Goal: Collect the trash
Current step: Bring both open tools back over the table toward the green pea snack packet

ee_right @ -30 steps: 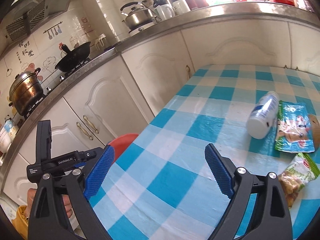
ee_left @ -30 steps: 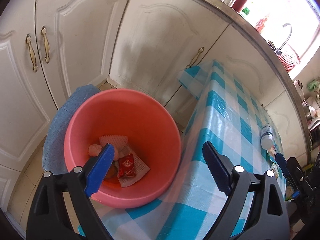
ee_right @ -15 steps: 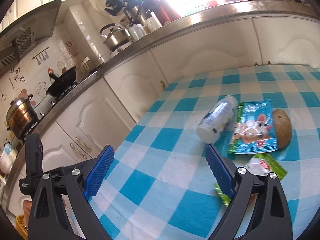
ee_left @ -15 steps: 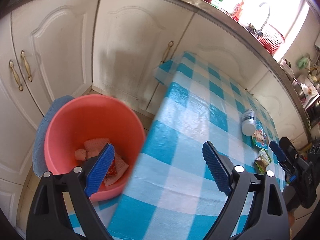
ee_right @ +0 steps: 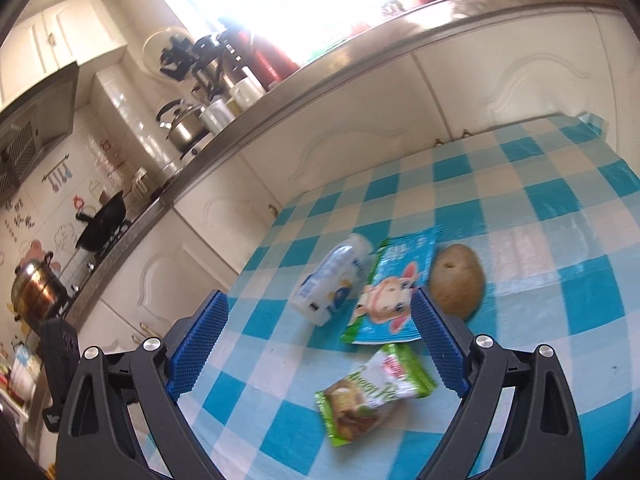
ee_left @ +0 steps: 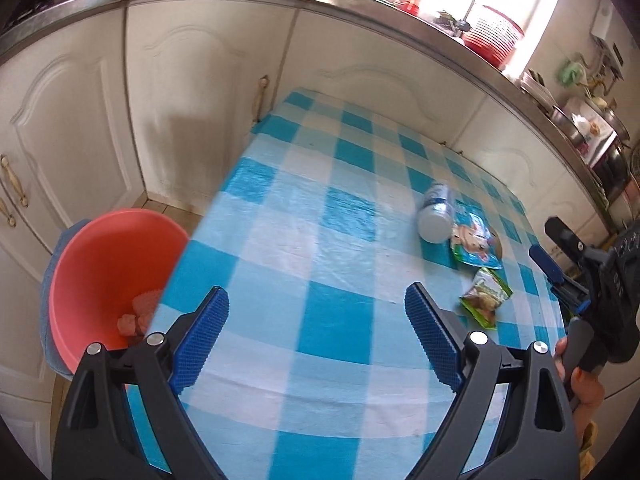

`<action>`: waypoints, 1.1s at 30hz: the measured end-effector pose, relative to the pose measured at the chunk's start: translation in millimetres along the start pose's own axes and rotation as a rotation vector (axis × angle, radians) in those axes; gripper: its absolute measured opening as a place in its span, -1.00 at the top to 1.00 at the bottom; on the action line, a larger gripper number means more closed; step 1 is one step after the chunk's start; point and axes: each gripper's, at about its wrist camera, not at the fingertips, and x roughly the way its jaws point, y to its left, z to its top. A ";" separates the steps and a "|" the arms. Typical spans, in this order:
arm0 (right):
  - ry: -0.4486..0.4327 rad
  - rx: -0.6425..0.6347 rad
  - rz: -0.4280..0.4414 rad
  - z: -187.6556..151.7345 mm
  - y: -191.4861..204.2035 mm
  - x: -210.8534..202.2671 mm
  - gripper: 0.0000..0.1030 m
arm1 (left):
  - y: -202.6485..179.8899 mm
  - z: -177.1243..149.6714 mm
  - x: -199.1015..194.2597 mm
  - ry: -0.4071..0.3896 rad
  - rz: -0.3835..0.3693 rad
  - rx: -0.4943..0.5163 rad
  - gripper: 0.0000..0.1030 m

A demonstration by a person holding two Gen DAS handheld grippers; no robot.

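bottle [ee_right: 330, 280] left of wrapper [ee_right: 394, 292] | potato [ee_right: 456, 278] right | on table [ee_right: 540, 240]

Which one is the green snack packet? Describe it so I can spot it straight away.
On the blue-and-white checked tablecloth there is a small cluster of litter. The green snack packet lies alone at its near edge, between the open right gripper's fingers. Unlike the flat blue cartoon pouch, white bottle and brown potato beyond, it is puffy, green-edged, with food pictured.

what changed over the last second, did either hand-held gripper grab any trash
No grab. The left hand-held gripper swung from over the pink bucket to over the table. The right hand-held gripper closed in on the green snack packet. Both jaws stayed open and empty; bottle, blue packet and potato lay unmoved.
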 end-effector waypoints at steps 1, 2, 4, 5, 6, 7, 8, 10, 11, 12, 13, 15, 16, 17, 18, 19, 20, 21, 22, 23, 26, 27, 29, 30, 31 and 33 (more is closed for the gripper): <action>-0.005 0.021 -0.001 2.9 -7.5 -2.8 -0.78 | -6.7 -1.2 0.3 0.001 -0.005 0.015 -0.75; -0.010 0.041 0.000 5.9 -14.2 -4.9 -0.78 | -15.8 -2.2 1.6 0.005 -0.013 0.038 -0.75; -0.018 0.086 -0.001 11.3 -30.7 -9.4 -0.78 | -30.5 -3.3 3.9 0.012 -0.026 0.077 -0.75; -0.016 0.101 -0.006 13.5 -37.4 -10.4 -0.78 | -40.1 -4.8 5.2 0.015 -0.034 0.102 -0.75; -0.015 0.120 -0.011 15.4 -45.3 -11.4 -0.78 | -49.0 -6.3 6.2 0.018 -0.047 0.128 -0.75; -0.012 0.138 -0.011 17.2 -53.1 -11.9 -0.78 | -56.8 -7.8 7.2 0.022 -0.060 0.150 -0.75; -0.008 0.153 -0.012 18.5 -59.1 -12.1 -0.78 | -66.1 -9.6 8.7 0.029 -0.078 0.179 -0.75; 0.001 0.188 -0.009 21.0 -72.3 -12.5 -0.78 | -87.6 -14.4 12.0 0.041 -0.110 0.246 -0.75; 0.004 0.202 -0.004 21.7 -77.4 -12.5 -0.78 | -97.1 -16.9 13.7 0.045 -0.121 0.275 -0.75; 0.008 0.215 0.002 22.5 -82.4 -12.4 -0.78 | -106.6 -19.3 15.9 0.051 -0.133 0.307 -0.75; 0.014 0.223 0.007 23.2 -86.4 -11.8 -0.78 | -116.2 -21.7 18.8 0.058 -0.143 0.339 -0.75; 0.029 0.230 0.016 24.6 -92.5 -10.2 -0.78 | -133.3 -26.3 23.8 0.060 -0.144 0.391 -0.75; 0.038 0.228 0.018 25.3 -94.5 -9.1 -0.78 | -140.9 -28.0 27.3 0.066 -0.152 0.414 -0.75; 0.046 0.226 0.020 25.9 -95.9 -8.6 -0.78 | -147.6 -29.3 30.6 0.074 -0.161 0.430 -0.75; 0.054 0.222 0.020 26.4 -96.7 -7.9 -0.78 | -154.2 -30.2 35.2 0.081 -0.169 0.448 -0.75; 0.065 0.216 0.022 26.9 -97.2 -6.1 -0.78 | -159.2 -30.8 38.9 0.085 -0.170 0.463 -0.75; 0.074 0.210 0.022 27.4 -97.4 -4.6 -0.78 | -164.8 -31.5 44.0 0.088 -0.170 0.482 -0.75; 0.083 0.202 0.021 27.6 -97.1 -3.1 -0.78 | -169.3 -31.8 48.9 0.092 -0.166 0.498 -0.75; 0.090 0.195 0.019 27.4 -96.9 -2.1 -0.78 | -172.9 -31.7 52.9 0.095 -0.157 0.508 -0.75; 0.096 0.189 0.018 27.6 -96.5 -1.1 -0.78 | -176.2 -31.4 57.3 0.100 -0.151 0.517 -0.75; 0.103 0.174 0.015 28.2 -95.7 0.3 -0.78 | -183.4 -29.2 69.3 0.109 -0.150 0.537 -0.75; 0.106 0.172 0.017 28.5 -96.1 0.9 -0.78 | -184.4 -28.7 73.3 0.113 -0.143 0.541 -0.75; 0.110 0.183 0.026 28.9 -99.0 1.5 -0.78 | -184.3 -27.0 81.8 0.123 -0.129 0.540 -0.75; 0.112 0.189 0.029 28.9 -100.8 1.7 -0.78 | -183.7 -26.1 85.0 0.127 -0.127 0.535 -0.75; 0.112 0.194 0.028 29.0 -102.8 1.6 -0.78 | -183.2 -25.6 87.1 0.131 -0.126 0.532 -0.74; 0.109 0.202 0.024 30.0 -106.2 1.2 -0.78 | -182.9 -24.3 90.3 0.134 -0.128 0.528 -0.68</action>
